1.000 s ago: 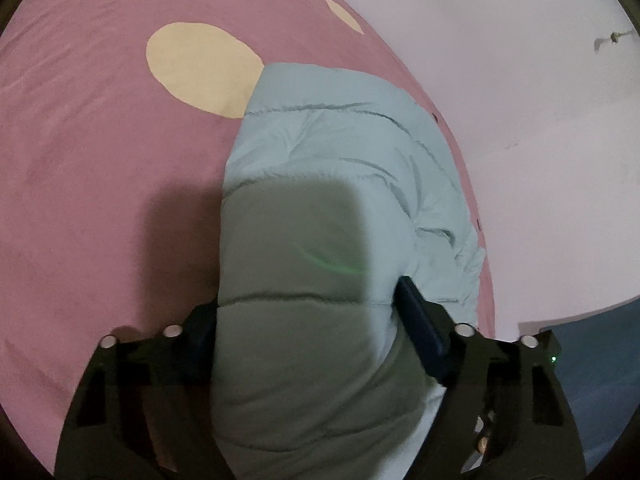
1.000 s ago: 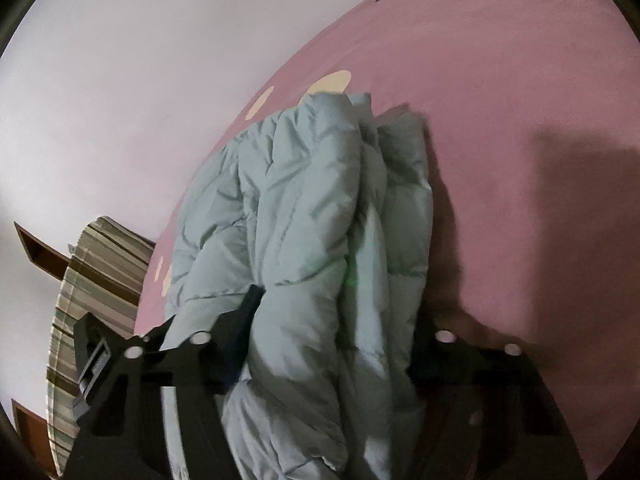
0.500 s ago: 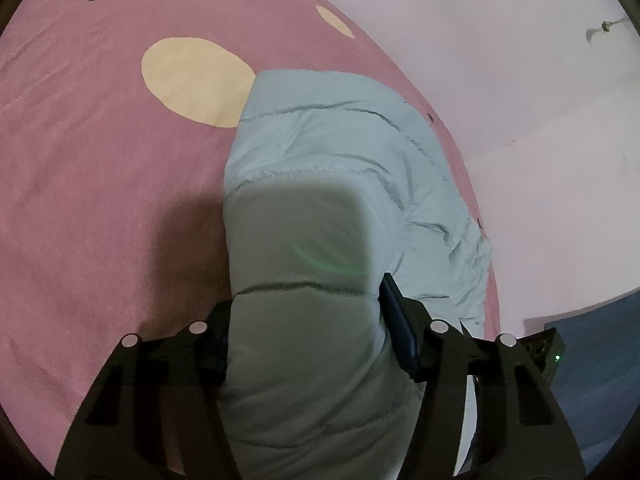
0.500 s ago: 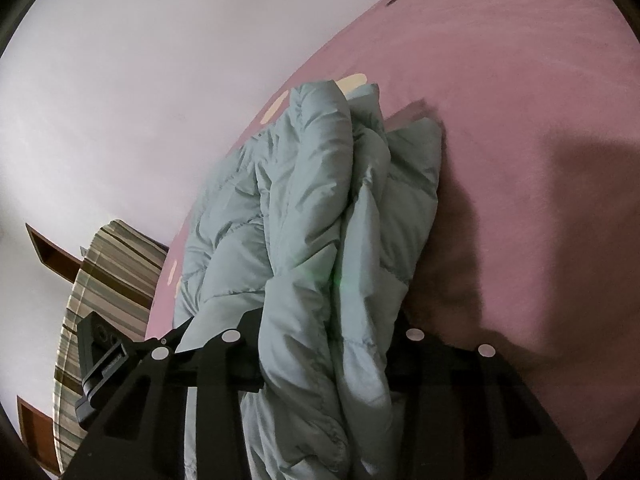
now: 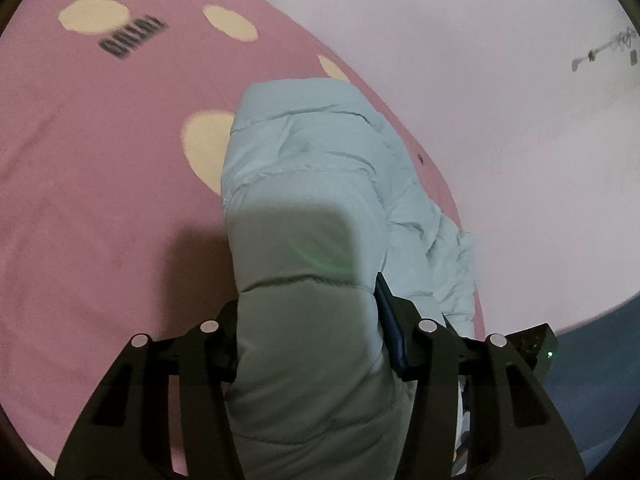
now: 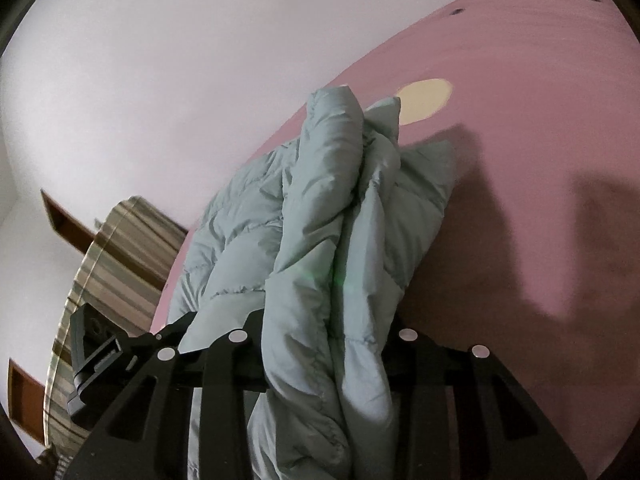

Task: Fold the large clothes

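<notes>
We see both the left gripper (image 5: 308, 332) and right gripper (image 6: 324, 340) with jaws just closed, clamped on the puffy pale-blue quilted jacket (image 5: 308, 184), bunched and lifted at one end off the pink spotted bedspread (image 5: 100, 200), fold barely begun.

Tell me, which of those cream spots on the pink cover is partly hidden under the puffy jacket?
The big cream spot just left of the pale blue jacket: the jacket's edge overlaps its right side. The other spots, farther up the pink cover near the dark lettering, lie fully uncovered.
</notes>
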The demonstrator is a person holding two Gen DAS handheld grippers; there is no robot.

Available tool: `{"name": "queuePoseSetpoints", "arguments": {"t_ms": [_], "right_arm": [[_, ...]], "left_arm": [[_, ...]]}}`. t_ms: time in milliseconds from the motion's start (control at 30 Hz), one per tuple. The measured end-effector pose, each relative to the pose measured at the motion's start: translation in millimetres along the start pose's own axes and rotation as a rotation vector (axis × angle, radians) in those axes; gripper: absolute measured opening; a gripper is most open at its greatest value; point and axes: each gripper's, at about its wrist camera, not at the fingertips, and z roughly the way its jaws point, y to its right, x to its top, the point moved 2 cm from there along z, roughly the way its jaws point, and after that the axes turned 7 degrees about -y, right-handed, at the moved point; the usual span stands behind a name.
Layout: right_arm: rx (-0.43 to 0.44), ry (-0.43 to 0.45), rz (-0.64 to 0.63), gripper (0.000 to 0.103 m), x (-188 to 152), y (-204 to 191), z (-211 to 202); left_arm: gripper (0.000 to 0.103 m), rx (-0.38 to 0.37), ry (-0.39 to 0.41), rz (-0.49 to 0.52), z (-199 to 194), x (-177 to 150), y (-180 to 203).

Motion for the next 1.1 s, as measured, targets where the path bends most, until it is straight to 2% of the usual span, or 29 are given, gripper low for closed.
{"name": "queuePoseSetpoints", "arguments": {"t_ms": [267,500,667,867,1100], "right_arm": [[0.076,-0.069,-0.050,0.034,9,-44,67],[0.077,-0.120,-0.048,0.034,5,-50,100],[0.082,-0.137,-0.017,0.034,2,-36,103],[0.074,-0.138,-0.009,0.036,6,-44,109],[0.052,-0.141,0.012,0.052,6,-41,105]], "left_arm": [[0.051,0.089,0.087,-0.024,-47,27,-45],[0.051,0.108,0.076,-0.089,-53,24,-83],[0.052,0.101,0.070,-0.090,-54,22,-89],[0.052,0.094,0.067,-0.093,-49,29,-92],[0.056,0.084,0.061,-0.080,-46,33,-92]]}}
